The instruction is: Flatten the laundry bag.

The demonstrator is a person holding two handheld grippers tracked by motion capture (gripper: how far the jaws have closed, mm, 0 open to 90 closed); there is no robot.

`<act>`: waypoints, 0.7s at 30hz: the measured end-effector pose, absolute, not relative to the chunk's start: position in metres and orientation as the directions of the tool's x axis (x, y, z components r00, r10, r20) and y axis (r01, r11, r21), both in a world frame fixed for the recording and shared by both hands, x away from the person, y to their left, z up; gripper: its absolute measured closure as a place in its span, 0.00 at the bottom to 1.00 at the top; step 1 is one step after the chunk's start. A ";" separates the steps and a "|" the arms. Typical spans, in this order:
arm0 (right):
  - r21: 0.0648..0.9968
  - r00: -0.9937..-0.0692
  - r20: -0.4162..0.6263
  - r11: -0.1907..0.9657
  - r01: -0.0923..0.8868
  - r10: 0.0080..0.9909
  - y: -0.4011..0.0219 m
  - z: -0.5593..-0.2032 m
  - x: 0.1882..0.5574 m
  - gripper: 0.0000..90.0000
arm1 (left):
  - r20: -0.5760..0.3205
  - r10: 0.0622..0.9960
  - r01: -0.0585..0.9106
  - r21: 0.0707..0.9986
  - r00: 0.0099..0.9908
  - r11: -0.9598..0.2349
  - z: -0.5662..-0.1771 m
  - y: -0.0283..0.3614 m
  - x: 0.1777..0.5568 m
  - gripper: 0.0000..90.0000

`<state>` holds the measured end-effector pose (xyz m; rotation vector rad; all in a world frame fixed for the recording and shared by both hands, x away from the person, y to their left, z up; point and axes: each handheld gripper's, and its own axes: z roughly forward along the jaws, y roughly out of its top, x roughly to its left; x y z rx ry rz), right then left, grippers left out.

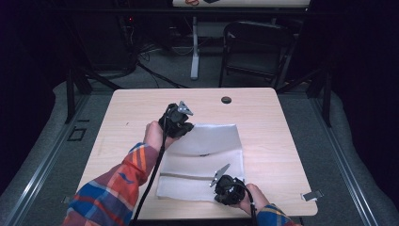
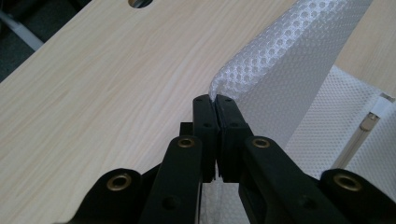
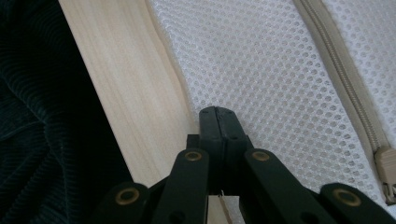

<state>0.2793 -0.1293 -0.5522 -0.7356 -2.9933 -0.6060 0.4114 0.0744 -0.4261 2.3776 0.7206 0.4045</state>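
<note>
Left gripper (image 2: 215, 100) pinching lifted corner of white mesh zippered bag (image 1: 207, 150); right gripper (image 3: 217, 112) jaws pressed together at bag's near edge; black folding chair (image 1: 256, 47) standing beyond light wooden table (image 1: 141, 106).

A round dark grommet hole (image 1: 226, 100) sits in the wooden table (image 1: 277, 141) toward 12 o'clock. A small metal clip (image 1: 312, 195) lies at the 4 o'clock corner. Beyond the table, 1 black folding chair (image 1: 254, 47) stands at 12 o'clock beside a white desk leg (image 1: 195, 47).

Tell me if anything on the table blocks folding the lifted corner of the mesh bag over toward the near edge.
Nothing visible does. The left gripper is shut on the mesh bag at its raised far-left corner, and the bag's surface toward the right gripper lies bare apart from its zipper.
</note>
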 end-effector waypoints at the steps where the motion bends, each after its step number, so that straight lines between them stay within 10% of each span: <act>1: 0.367 -0.890 0.090 0.816 0.447 0.447 -0.129 -0.552 0.279 1.00 | 0.113 0.583 0.393 0.635 0.804 -0.665 -0.425 0.074 0.412 0.98; 21: 0.369 -0.885 0.127 0.807 0.461 0.447 -0.130 -0.553 0.277 1.00 | 0.168 0.604 0.383 0.635 0.779 -0.671 -0.414 0.063 0.430 0.98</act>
